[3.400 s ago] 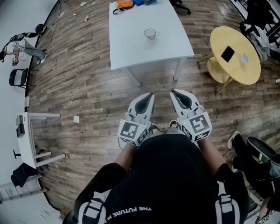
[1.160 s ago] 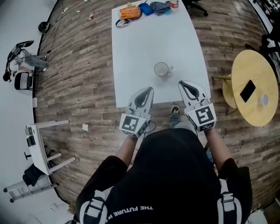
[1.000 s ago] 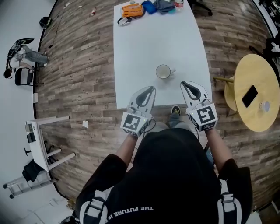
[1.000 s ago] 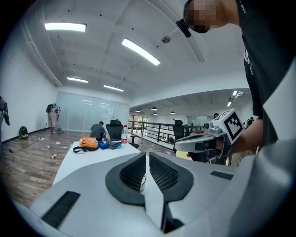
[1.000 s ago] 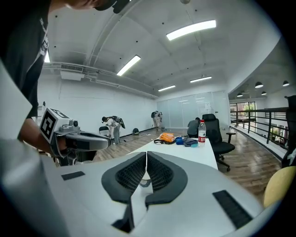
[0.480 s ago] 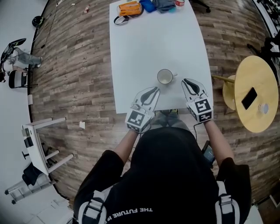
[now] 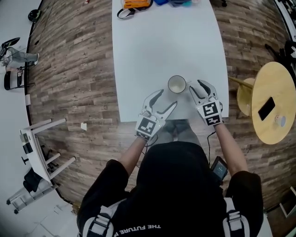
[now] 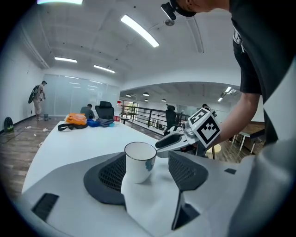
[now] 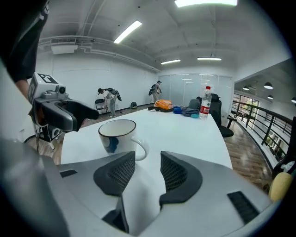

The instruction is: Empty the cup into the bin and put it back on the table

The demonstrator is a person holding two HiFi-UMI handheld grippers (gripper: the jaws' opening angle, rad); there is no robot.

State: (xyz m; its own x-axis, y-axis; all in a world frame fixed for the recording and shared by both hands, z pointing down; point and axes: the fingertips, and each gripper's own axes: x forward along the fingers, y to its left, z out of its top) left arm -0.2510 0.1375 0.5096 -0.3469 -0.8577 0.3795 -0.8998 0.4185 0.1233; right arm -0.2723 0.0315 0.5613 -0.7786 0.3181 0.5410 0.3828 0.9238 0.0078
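Two hand-held grey grippers with marker cubes hang low over the near end of a long white rectangular table (image 7: 157,51), one on each side of a white ceramic cup with a dark rim (image 7: 176,84). The left gripper (image 7: 165,99) has its jaws spread wide, having just been opening; in the left gripper view (image 8: 148,159) the cup (image 8: 139,162) stands upright on the table in line with the gap, nearer the left pad, and neither pad presses on it. The cup sits close to the table's near edge, with its handle turned toward the right gripper (image 7: 198,88). That gripper's jaws have also just been opening and stand parted with nothing between them; in the right gripper view (image 9: 147,157) the cup (image 9: 116,136) is just ahead and left of the gap. At the table's far end lie an orange bag (image 7: 136,3) and a clear plastic bottle (image 9: 206,102). Well to the right stands a round yellow wooden table (image 7: 277,88) bearing a black phone (image 7: 267,108)
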